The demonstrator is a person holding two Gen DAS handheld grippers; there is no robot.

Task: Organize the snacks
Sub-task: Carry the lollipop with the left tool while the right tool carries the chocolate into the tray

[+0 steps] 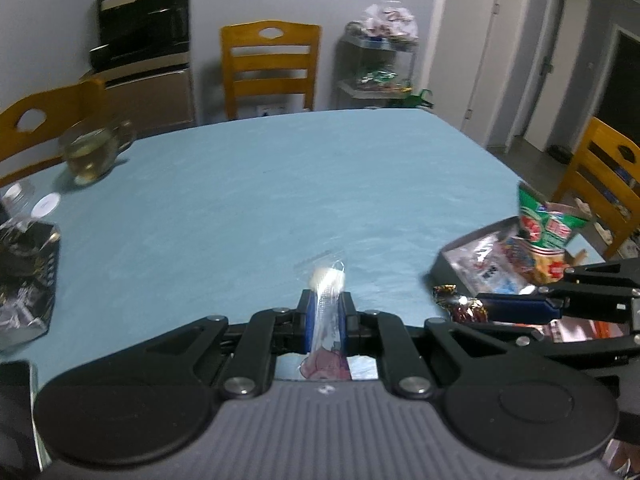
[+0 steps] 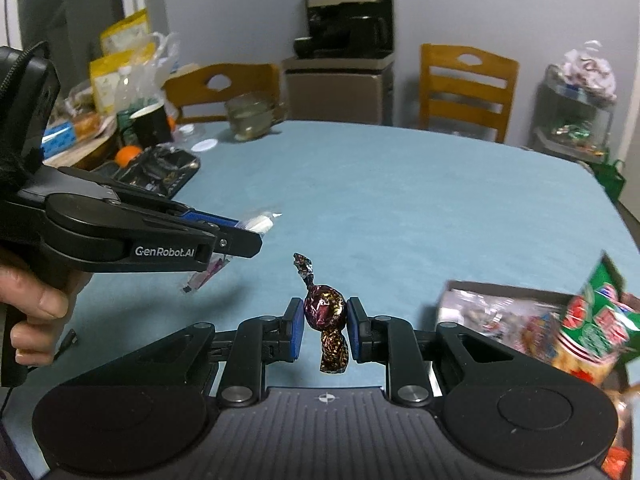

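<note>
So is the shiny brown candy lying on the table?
No, the right gripper holds the foil-wrapped candy pinched between its blue pads, up above the blue tablecloth.

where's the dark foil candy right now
In the right wrist view the dark foil candy hangs pinched in the right gripper, above the blue tablecloth, left of the snack box.

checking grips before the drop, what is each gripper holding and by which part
Left gripper: a clear-wrapped white candy, pinched by the wrapper below the candy. Right gripper: a dark red foil candy, gripped across its round middle.
</note>
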